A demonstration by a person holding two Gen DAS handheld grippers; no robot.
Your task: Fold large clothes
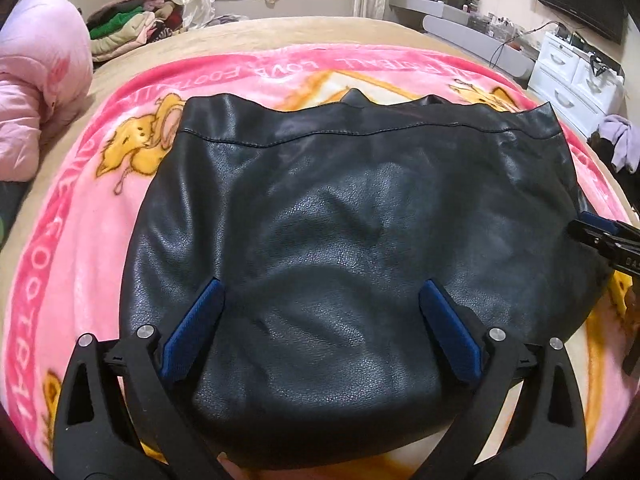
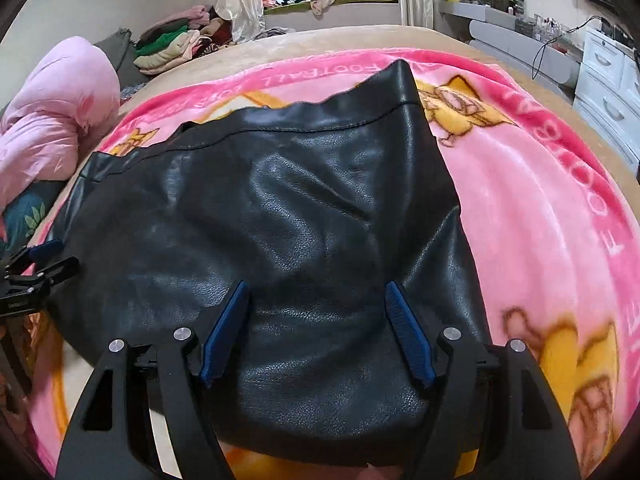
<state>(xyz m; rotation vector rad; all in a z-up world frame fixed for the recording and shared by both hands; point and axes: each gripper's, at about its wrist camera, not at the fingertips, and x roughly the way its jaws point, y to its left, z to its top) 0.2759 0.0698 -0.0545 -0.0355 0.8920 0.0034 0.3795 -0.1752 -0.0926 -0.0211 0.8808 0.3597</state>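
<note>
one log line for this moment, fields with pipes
garment: black leather jacket flat on pink blanket | left gripper: open, above jacket | right gripper: open, above jacket | hold: none

Black leather garment (image 1: 360, 216), creased, spread flat, stitched hem away, on pink blanket (image 1: 100, 240)

The black garment (image 1: 360, 208) looked like glossy, grained leather. The pink blanket (image 1: 100, 216) was fuzzy fleece. The pads (image 2: 226, 336) were textured blue rubber.

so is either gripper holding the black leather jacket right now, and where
Nothing is held. The left gripper and right gripper both have open jaws above the black leather jacket, not pinching it.
</note>
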